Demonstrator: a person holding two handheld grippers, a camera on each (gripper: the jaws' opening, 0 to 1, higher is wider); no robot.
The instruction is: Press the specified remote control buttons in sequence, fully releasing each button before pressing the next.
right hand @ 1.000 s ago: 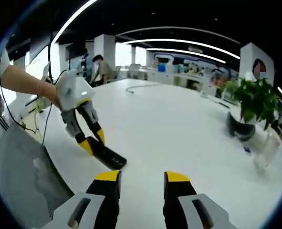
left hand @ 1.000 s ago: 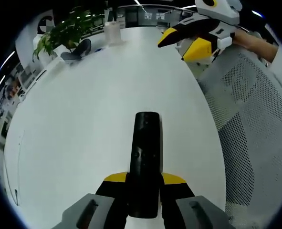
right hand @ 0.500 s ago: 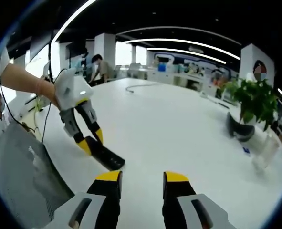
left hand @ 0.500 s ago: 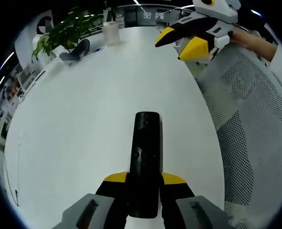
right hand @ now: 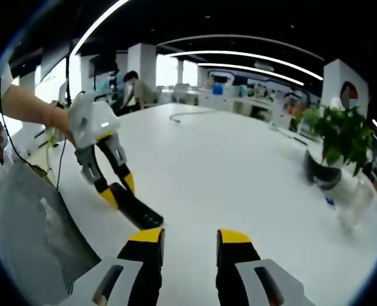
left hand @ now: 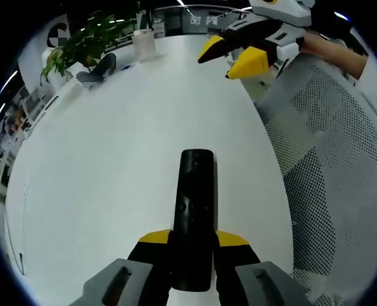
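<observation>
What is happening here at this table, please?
A person holds a gripper in each hand over a white table. The left gripper is shut on a black remote, which points out over the table. The right gripper is open and holds nothing; it hangs apart from the remote and touches no button. A plant stands at the far side.
</observation>
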